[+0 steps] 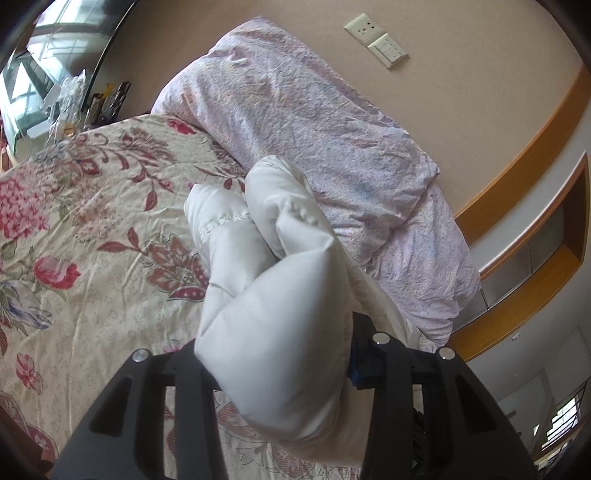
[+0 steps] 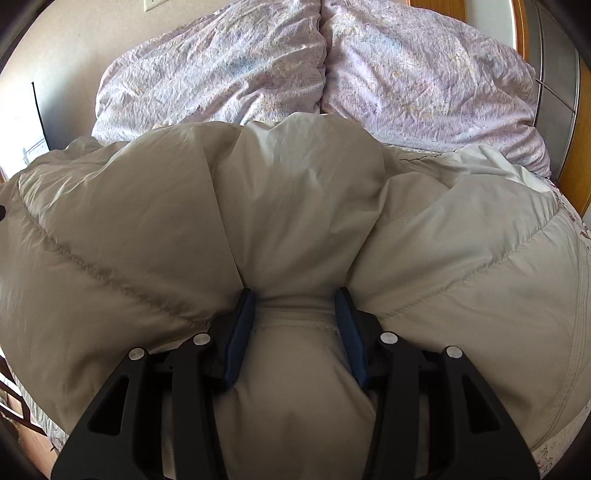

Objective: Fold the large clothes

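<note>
Jacket (image 2: 295,206): puffy, soft, light, judged slippery | left gripper (image 1: 280,369) clamped a bunched fold above the bed (image 1: 92,206) | right gripper (image 2: 295,332) clamped padding ahead | grip best along quilted seams.

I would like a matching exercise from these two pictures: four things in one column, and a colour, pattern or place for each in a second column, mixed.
Things:
1. padded jacket
2. bed cover
3. pillows
4. wall socket

Descriptions:
A. pale lilac, crinkled
B. on the wall above the bed
C. off-white, pinched by both tools
D. cream with red flowers

Pairs: 1-C, 2-D, 3-A, 4-B
</note>
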Motion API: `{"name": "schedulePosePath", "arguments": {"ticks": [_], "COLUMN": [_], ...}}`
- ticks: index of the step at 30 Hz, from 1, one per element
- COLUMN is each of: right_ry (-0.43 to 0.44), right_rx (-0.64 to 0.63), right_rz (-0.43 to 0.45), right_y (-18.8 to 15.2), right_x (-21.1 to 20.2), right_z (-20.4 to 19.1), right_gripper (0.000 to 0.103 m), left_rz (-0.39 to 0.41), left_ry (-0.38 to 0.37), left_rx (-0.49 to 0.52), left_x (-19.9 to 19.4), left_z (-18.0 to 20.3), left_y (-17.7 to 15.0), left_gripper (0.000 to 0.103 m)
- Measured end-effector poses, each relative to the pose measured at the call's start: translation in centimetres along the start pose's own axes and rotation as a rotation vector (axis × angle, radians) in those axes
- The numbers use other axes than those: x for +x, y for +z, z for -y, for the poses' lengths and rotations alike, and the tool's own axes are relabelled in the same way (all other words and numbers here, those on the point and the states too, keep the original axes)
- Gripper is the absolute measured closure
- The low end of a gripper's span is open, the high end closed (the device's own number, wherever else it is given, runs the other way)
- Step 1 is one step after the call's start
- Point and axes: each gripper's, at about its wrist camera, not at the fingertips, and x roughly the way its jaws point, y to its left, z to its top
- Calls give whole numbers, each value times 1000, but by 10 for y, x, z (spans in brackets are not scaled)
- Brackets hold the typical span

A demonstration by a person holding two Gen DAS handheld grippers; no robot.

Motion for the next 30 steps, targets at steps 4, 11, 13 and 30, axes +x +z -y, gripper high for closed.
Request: {"name": "schedulePosePath", "arguments": {"ticks": [4,11,13,30], "right_ry": [-4,-15,-9,132], "right_rx": [-4,-5,1,36], "right_rz": [-4,-8,-9,103], "right_y": [2,4,5,-20], "right_x": [0,0,0,-69], "right_z": [0,-2,-1,63], "right_gripper": [55,55,55,55], "left_rz": [18,40,35,-139], "left_ry": [-36,-125,-157,-328], "left_rx": [101,314,372,523], "left_x": [-4,-6,-3,69], "left_z": [38,122,148,276], "left_y": [6,-1,-8,-77], "left_gripper": [62,62,62,56]}}
